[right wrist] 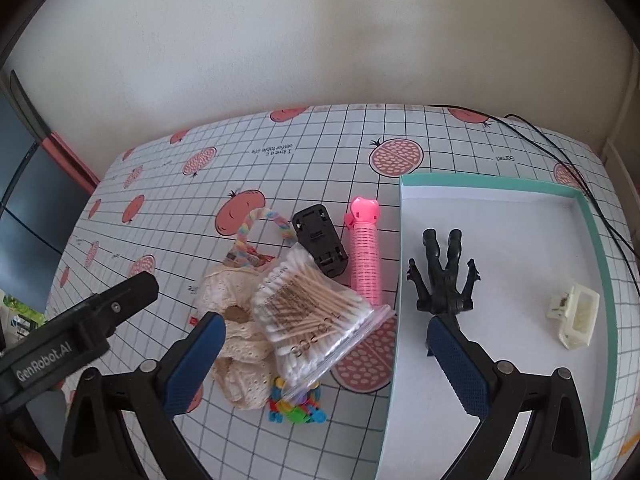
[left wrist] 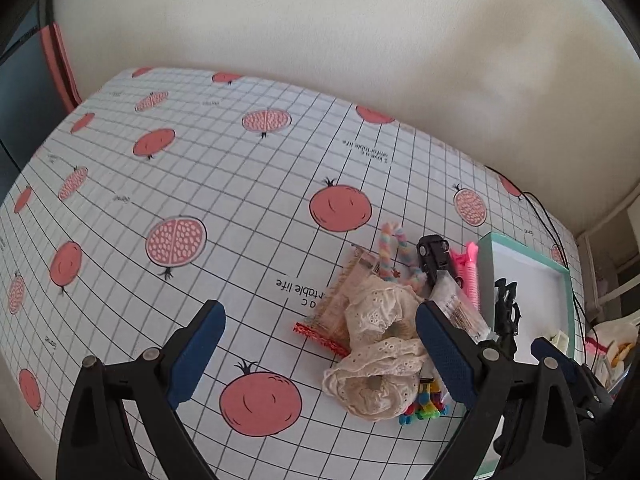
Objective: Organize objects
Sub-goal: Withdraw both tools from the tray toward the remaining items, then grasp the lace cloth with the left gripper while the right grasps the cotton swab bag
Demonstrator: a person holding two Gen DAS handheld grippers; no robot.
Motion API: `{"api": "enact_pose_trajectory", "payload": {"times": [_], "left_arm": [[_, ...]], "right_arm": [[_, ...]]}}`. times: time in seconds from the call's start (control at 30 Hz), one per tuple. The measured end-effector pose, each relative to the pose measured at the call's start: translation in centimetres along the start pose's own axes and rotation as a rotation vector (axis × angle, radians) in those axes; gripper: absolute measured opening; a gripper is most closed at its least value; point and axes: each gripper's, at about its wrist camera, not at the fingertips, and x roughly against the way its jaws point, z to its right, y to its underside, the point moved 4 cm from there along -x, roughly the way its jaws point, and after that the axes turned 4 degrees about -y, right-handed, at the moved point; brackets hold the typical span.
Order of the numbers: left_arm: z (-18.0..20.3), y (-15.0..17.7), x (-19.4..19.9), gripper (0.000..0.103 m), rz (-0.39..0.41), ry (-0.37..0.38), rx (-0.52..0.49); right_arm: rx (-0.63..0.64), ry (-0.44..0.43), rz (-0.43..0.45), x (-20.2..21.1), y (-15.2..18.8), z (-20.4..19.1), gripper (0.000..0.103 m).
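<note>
Both the left gripper [left wrist: 320, 344] and right gripper [right wrist: 326, 354] are gaping empty; a black figure [right wrist: 442, 276], possibly a robot, is lying inside the teal box [right wrist: 598, 248].

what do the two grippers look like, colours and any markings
Both grippers, left gripper and right gripper, have black plastic frames with silver rivets and fingers faced with textured dark blue pads. In the right wrist view the left one's body shows white "GenRobot.AI" lettering.

A home room: pomegranate-print tablecloth [left wrist: 240, 184] against a plain wall [right wrist: 320, 40], hair accessories and toys.
</note>
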Motion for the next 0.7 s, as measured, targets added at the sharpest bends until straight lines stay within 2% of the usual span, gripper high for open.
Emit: {"api": "enact_pose_trajectory", "payload": {"times": [0.27,0.37,0.57,0.7], "left_arm": [[-1.0,-0.4,-2.2,0.096,-0.042,-0.034,0.036],[-1.2,-0.5,-2.4,0.096,-0.045,-0.053,0.037],[-0.5,-0.4,-2.7,0.096,-0.067,-0.013,0.02],[0.3,-0.3,-2.7,0.096,-0.07,0.023,0.004]], "right_arm": [[0.049,0.0,0.01,-0.9,-1.2,1.2,0.1],[0.079,-0.028,0.022,-0.6,-1.8,1.3,0.099],[0.212,-0.06,0.044,0.4,-2.4,1.0,0.099],[0.264,-0.126,0.051,0.5,-2.3,1.2,0.097]]}}
